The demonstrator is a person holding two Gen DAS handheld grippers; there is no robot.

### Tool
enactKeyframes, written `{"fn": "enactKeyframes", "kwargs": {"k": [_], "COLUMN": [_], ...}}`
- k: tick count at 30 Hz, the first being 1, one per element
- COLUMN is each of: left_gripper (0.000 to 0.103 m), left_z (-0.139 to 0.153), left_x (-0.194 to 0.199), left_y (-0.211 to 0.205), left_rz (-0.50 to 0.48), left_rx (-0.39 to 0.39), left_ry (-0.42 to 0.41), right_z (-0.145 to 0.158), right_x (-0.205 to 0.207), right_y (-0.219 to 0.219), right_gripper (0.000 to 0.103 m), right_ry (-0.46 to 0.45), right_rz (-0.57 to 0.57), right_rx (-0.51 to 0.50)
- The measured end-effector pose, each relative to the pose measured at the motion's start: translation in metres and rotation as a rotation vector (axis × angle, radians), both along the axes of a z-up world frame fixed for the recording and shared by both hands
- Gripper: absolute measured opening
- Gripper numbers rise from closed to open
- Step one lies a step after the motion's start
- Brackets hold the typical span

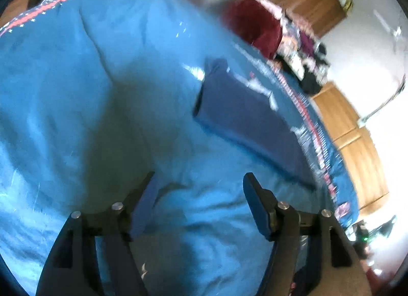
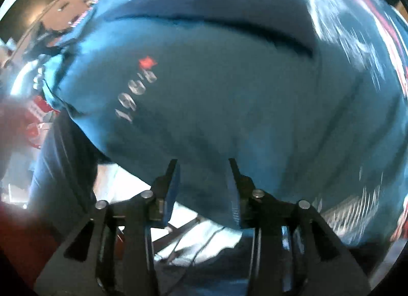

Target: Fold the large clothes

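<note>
In the left wrist view a dark navy folded garment (image 1: 244, 120) lies on a blue bedspread (image 1: 102, 79), near its patterned right border. My left gripper (image 1: 199, 178) hovers open over the bedspread in front of that garment, with nothing between its fingers. In the right wrist view a teal garment (image 2: 216, 86) with a pale "1961" print and a small red mark fills the frame. My right gripper (image 2: 202, 163) sits at its near edge, fingers apart, with the hem lying between them. Motion blur softens both views.
A maroon cloth (image 1: 255, 25) and a heap of mixed clothes (image 1: 303, 58) lie at the far end of the bed. Wooden cabinets (image 1: 357, 143) stand along the right. Below the teal garment's edge, pale floor and dark cables (image 2: 193, 242) show.
</note>
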State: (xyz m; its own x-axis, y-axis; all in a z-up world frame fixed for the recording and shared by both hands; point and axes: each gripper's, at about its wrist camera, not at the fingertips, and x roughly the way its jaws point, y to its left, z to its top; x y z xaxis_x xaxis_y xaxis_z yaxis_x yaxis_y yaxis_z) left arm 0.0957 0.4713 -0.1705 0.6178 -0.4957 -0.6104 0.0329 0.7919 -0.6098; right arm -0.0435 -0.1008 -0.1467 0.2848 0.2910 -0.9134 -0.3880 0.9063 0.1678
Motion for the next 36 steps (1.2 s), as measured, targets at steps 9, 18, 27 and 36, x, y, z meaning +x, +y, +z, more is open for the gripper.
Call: {"fn": "enactKeyframes", "kwargs": {"k": [9,18,27,36], "left_gripper": [0.070,0.076,0.078,0.080], "left_z": [0.014,0.066,0.105,0.134], "left_x": [-0.031,-0.087,-0.142,-0.165], "left_y": [0.031,0.057,0.055,0.012], "left_rz": [0.066,0.150,0.100,0.016], "left_rx": [-0.002,-0.028,-0.068,-0.083], "left_ry": [-0.002,-0.116,-0.189,-0.286], "right_z": [0.013,-0.044,-0.123,-0.013], "right_x": [0.043,0.035,0.018,-0.008], "right_y": [0.139,0.318,0.401,0.312], "right_gripper": [0.031,0.019,0.000,0.020], "right_ry": [0.064,0.246,0.269,0.069], "right_rz": [0.307,0.581,0.596,0.540], "right_rx": [0.369,0.412,0.154,0.301]}}
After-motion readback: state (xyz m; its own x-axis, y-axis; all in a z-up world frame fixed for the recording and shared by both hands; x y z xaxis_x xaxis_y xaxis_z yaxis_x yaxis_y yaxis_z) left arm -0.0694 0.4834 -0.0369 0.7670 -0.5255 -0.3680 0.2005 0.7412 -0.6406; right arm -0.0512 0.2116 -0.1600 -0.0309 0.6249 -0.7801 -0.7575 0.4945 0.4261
